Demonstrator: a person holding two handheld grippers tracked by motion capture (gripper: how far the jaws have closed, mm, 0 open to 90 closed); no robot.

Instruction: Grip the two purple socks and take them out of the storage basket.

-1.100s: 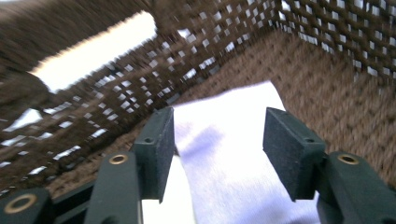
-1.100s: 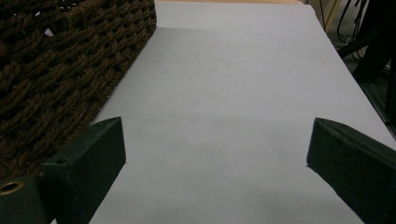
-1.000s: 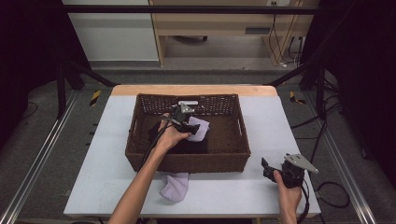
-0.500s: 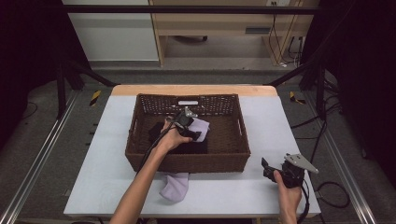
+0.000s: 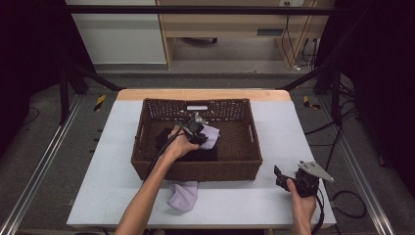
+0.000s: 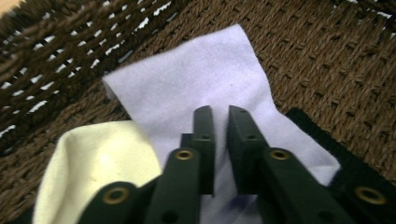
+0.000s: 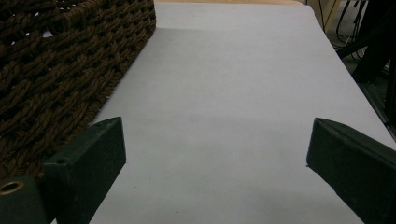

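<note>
Nearest me, the right gripper point(image 5: 286, 177) rests at the near right corner of the worktop point(image 5: 293, 127), its fingers point(image 7: 100, 144) spread wide over bare surface and holding nothing. A second lavender sock point(image 5: 183, 195) lies on the worktop just in front of the wicker basket point(image 5: 195, 170), touching its near wall. Inside the basket, my left gripper point(image 5: 198, 131) points down at the lavender sock point(image 6: 205, 79) that I take as the thing in hand; its fingers point(image 6: 205, 135) have just been closing and now stand nearly together, with only a narrow slit between them. The left gripper view shows the fabric under and around the tips, but I cannot tell whether a fold is actually pinched. The sock lies flat on the woven floor, towards the middle, partly over a black cloth point(image 6: 359, 186) and beside a cream sock point(image 6: 93, 163). Its long axis runs diagonally in the left gripper view, from beneath the fingers up to a square-cut end facing the far wall. To do this pickup well, I judge the tips should press into the fabric so that a ridge bunches between them, take the lavender layer alone rather than the black cloth beneath, and lift straight up clear of the basket rim.
</note>
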